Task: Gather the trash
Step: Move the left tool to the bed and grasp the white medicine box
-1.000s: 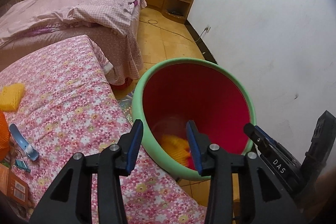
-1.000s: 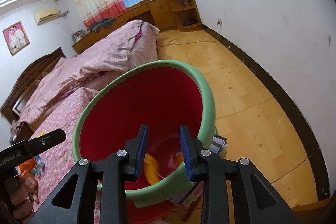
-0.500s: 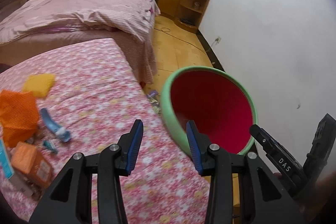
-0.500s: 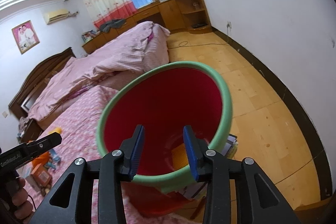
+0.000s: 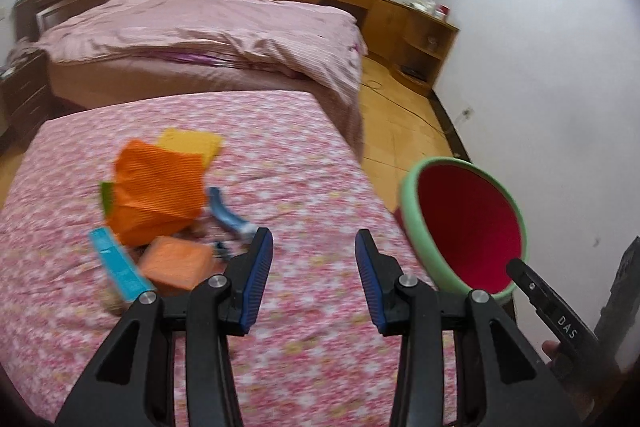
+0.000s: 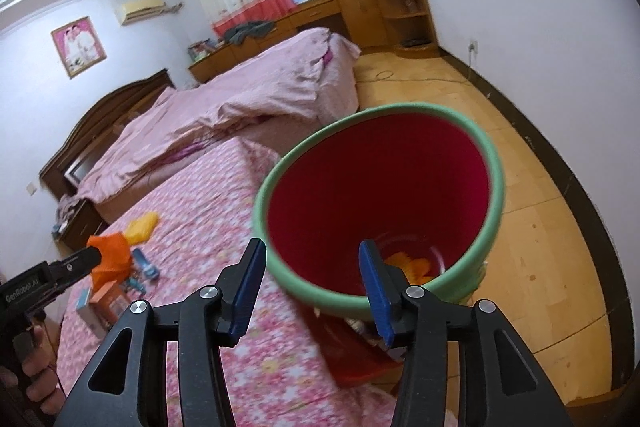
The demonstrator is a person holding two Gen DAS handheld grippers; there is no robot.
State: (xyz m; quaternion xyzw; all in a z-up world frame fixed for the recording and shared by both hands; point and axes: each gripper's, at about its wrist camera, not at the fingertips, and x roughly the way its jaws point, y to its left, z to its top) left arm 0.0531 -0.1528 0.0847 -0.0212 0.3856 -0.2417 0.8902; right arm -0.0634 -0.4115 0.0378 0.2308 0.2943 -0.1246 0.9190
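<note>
A red bin with a green rim (image 6: 496, 163) stands at the right edge of the flowered table (image 5: 288, 171); it also shows in the left wrist view (image 5: 408, 187). Yellow and orange trash (image 6: 416, 265) lies in its bottom. On the table lie an orange crumpled wrapper (image 5: 160, 191), a yellow piece (image 5: 192, 143), a blue tube (image 5: 226, 213), an orange box (image 5: 176, 265) and a light blue box (image 5: 118, 265). My left gripper (image 5: 314, 279) is open and empty above the table, right of this pile. My right gripper (image 6: 312, 291) is open and empty at the bin's near rim.
A pink bed (image 5: 208, 39) stands behind the table. Wooden cabinets (image 5: 404, 23) line the far wall. A white wall (image 5: 552, 87) is close to the right of the bin. Wooden floor (image 6: 532, 227) lies beyond it. Papers lie under the bin (image 6: 356, 323).
My left gripper has swung left from over the bin to over the table, bringing the trash pile into view. Both grippers have opened wider. The right gripper has drawn back a little from the bin.
</note>
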